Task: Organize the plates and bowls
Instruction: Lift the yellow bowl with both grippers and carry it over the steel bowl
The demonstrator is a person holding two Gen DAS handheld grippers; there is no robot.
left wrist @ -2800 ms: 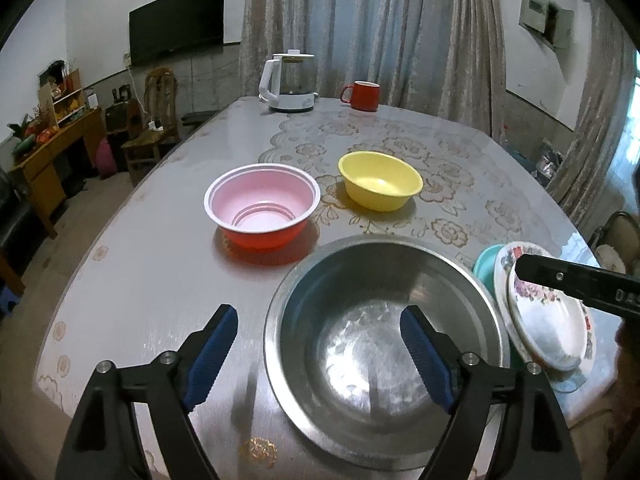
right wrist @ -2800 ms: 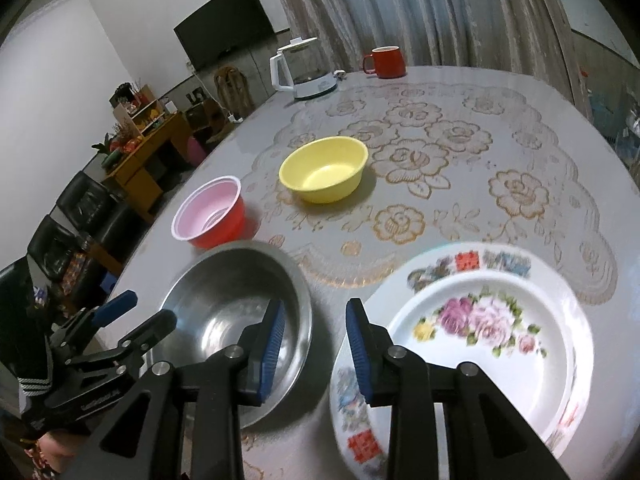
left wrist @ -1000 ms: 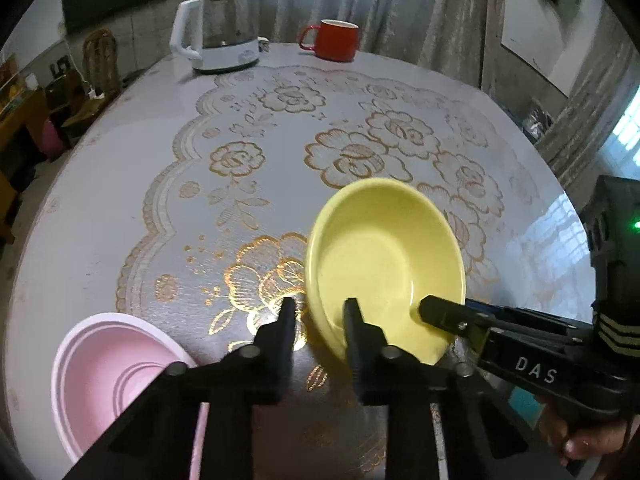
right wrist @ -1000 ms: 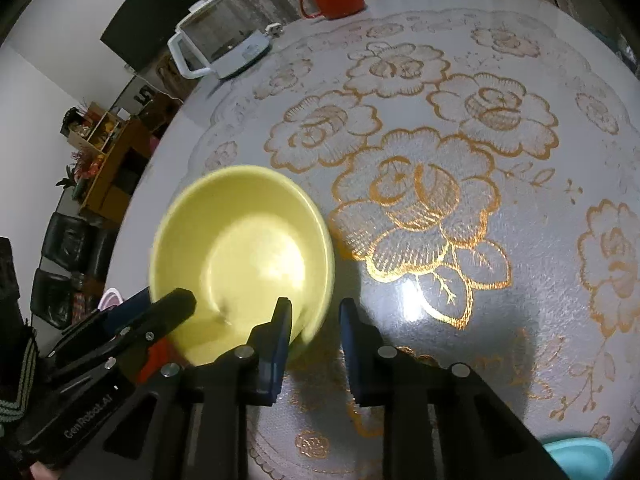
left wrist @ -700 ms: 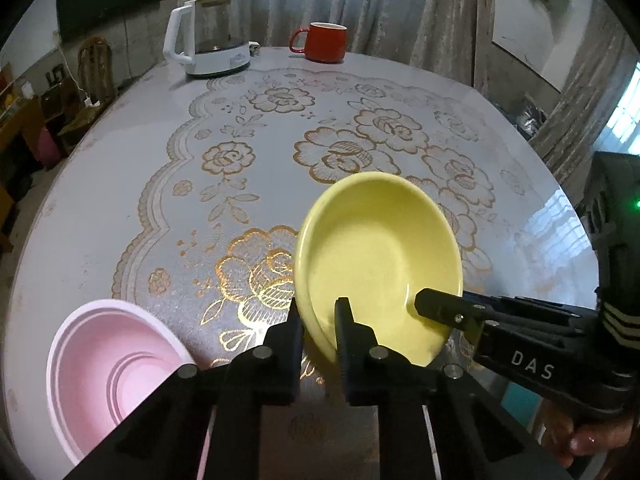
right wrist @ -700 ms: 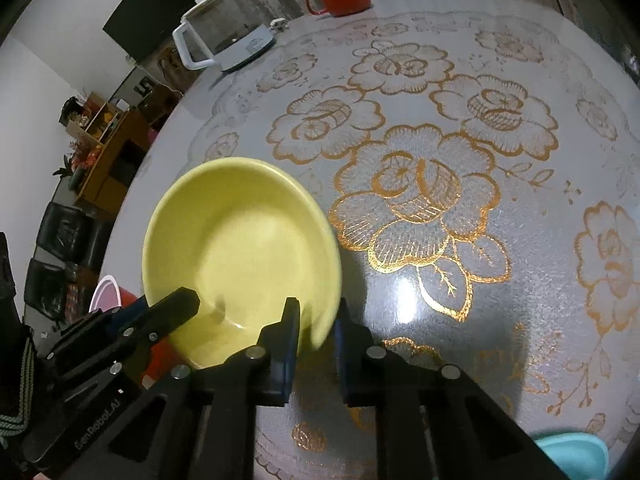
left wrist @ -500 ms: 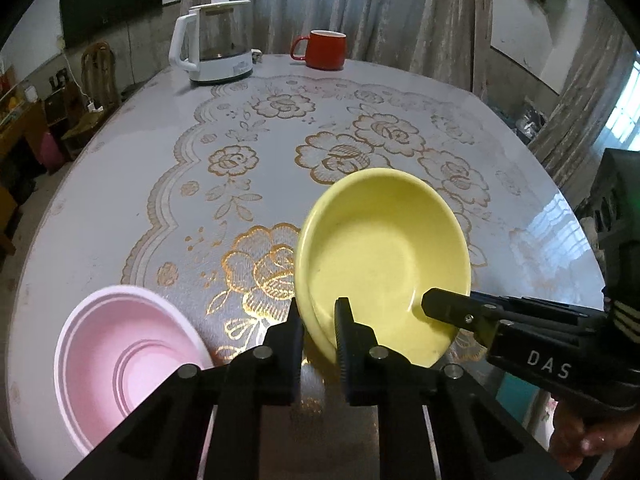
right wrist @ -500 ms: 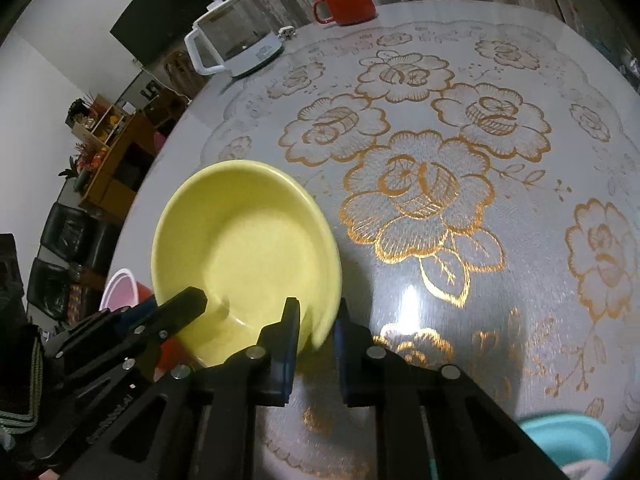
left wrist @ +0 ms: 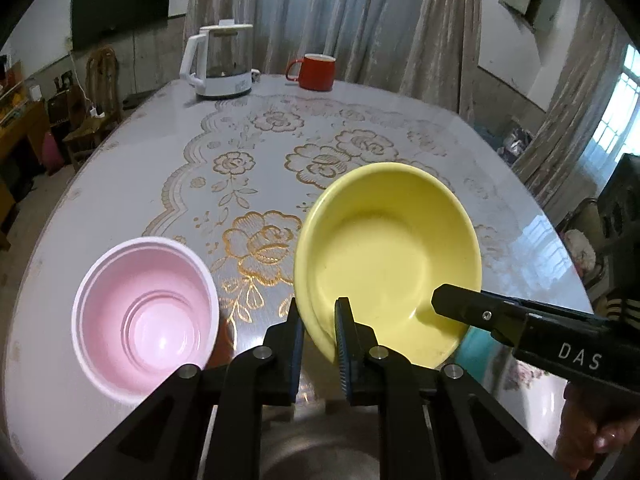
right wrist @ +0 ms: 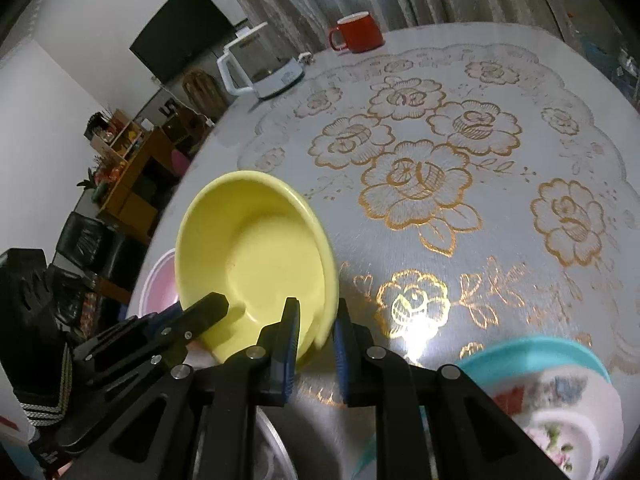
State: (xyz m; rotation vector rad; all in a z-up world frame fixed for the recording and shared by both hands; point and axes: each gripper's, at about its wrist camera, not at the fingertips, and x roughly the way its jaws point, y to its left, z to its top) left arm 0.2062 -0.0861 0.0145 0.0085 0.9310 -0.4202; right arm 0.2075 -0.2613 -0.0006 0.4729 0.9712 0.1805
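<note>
Yellow bowl (left wrist: 384,252): light, rigid, glossy, likely slippery. Left gripper (left wrist: 318,336) clamps the rim at 7 o'clock, right gripper (right wrist: 316,332) at 5 o'clock.

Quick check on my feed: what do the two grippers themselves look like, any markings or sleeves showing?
Both are matte black with silver screws and ribbed blue pads inside the jaws. The right gripper carries white "DAS" lettering. The left gripper has lettering too blurred to read, above a dark sleeve cuff with pale stripes.
</note>
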